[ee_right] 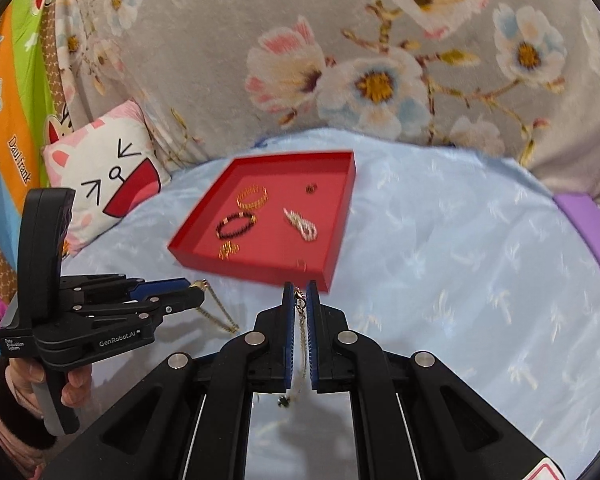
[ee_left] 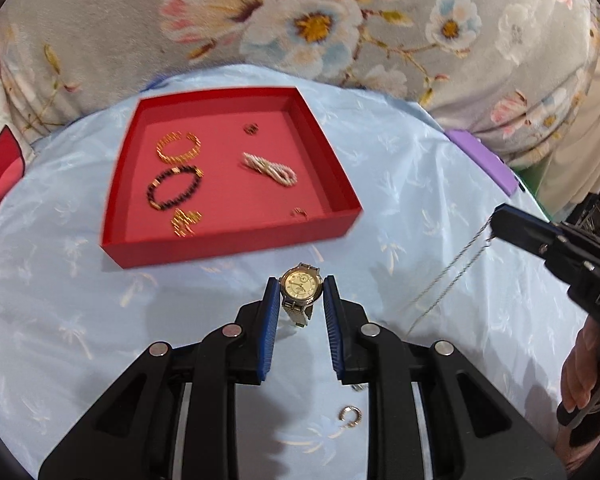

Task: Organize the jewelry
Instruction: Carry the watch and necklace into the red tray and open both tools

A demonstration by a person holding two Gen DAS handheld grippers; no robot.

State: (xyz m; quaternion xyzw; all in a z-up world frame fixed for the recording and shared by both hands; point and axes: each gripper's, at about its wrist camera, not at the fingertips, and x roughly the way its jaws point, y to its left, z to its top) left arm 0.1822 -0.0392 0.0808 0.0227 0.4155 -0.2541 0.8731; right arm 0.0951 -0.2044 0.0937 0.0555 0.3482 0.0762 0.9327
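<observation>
Landmark = red tray [ee_left: 332, 152], sitting on the light blue cloth [ee_left: 400, 184]. Floral grey fabric [ee_left: 300, 20] rises behind the tray; a cat-face cushion [ee_right: 100, 176] sits off its left side, and a purple block [ee_left: 484, 160] lies at the cloth edge to its right.

Left gripper [ee_left: 300, 292]: just in front of the tray's near wall, blue pads pinching a gold-faced watch [ee_left: 301, 285] by the case, dial facing the camera. The band hangs down between the fingers. In the right wrist view the same gripper [ee_right: 196, 292] shows side-on, front-left of the tray, with a gold chain-like strand trailing from its tip down to the cloth.

Right gripper [ee_right: 300, 296]: at the tray's near right corner, pads pressed nearly together on a thin chain necklace [ee_right: 300, 320], clasp end at the tips, the rest hanging back toward the camera. In the left wrist view the chain [ee_left: 444, 280] runs down from that gripper [ee_left: 496, 224] to the cloth, front-right of the tray.

In the tray:
- black bead bracelet [ee_left: 174, 192], left
- gold bracelet [ee_left: 179, 147], behind the black one
- white twisted strand [ee_left: 270, 169], centre-right
- gold piece [ee_left: 184, 220] against the near wall
- small ring [ee_left: 299, 212], near right corner
- small dark piece [ee_left: 252, 128], near the far wall

Outside the tray: small silver hoop [ee_left: 350, 416] on the cloth, well in front, under the left gripper's frame.
</observation>
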